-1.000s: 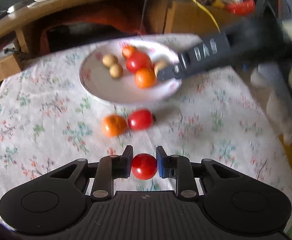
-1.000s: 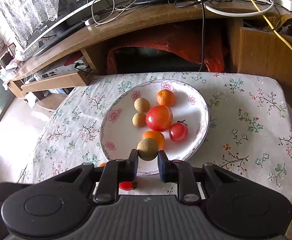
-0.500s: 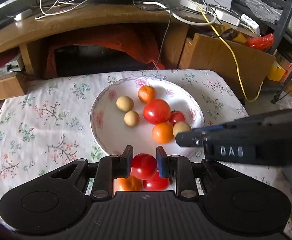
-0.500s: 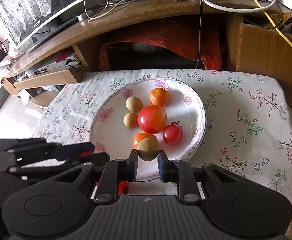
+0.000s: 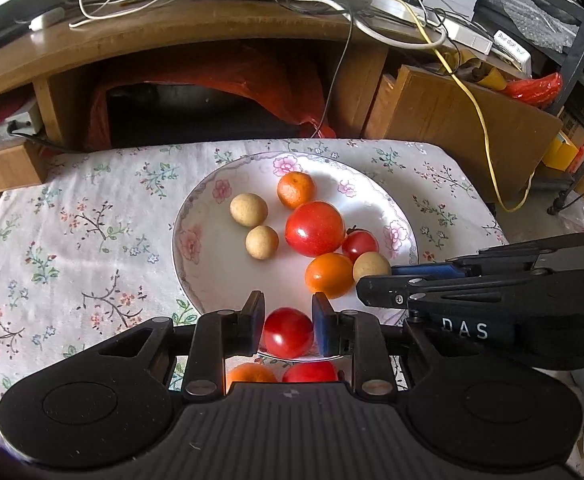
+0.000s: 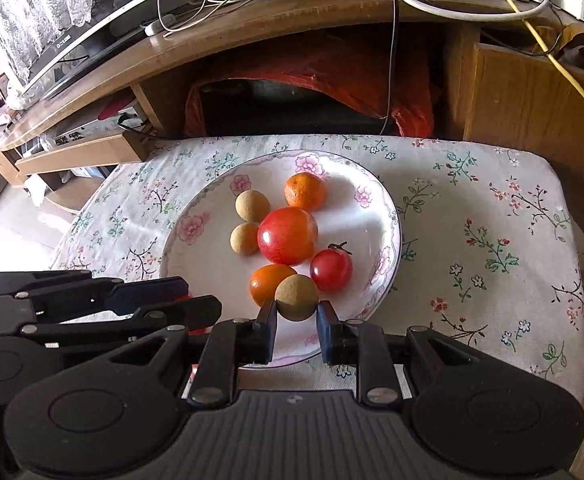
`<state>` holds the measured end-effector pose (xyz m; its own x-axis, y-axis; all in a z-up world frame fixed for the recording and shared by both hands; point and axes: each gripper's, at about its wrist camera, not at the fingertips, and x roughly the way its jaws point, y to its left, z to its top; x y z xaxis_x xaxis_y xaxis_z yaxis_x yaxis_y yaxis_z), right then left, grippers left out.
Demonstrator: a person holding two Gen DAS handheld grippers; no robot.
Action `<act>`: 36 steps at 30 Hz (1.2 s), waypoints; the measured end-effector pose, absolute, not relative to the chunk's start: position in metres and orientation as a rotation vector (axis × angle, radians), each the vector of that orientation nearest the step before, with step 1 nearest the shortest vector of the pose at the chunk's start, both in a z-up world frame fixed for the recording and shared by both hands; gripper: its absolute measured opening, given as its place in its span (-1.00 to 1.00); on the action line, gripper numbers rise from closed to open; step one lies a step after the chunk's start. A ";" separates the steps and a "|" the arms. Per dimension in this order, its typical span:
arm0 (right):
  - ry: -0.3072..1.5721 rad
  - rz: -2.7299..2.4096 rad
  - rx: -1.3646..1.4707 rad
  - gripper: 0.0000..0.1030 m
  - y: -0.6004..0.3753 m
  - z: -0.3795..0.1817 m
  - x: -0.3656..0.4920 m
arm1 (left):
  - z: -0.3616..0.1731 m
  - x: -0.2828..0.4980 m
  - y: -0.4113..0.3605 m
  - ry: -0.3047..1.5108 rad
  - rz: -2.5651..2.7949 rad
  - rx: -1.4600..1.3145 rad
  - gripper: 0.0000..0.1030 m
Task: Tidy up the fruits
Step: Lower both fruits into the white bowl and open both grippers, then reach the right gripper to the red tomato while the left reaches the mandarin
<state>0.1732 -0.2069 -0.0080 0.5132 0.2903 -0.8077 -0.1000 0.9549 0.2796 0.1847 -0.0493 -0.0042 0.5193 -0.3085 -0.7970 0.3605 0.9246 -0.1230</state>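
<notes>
Gripping a small round red tomato (image 5: 288,332) between its fingers, the left gripper (image 5: 288,322) hangs over the near rim of the white floral-edged ceramic plate (image 5: 208,272) on the flowered tablecloth (image 5: 72,232). Beside it, the right gripper (image 6: 295,320) clamps a round tan longan (image 6: 296,297) above the plate's near edge, next to a small orange (image 6: 268,282).

Plate (image 6: 196,256) bare at its left; fruits (image 6: 288,236) crowd middle and right
</notes>
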 end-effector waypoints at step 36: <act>0.985 0.226 0.197 -0.49 -0.200 0.005 0.159 | 0.009 0.164 -0.043 0.889 -0.369 0.125 0.00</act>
<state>0.1586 -0.1996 0.0046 0.5330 0.2768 -0.7995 -0.0993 0.9589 0.2658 0.1643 -0.0429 0.0089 0.5719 -0.2619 -0.7774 0.3650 0.9299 -0.0448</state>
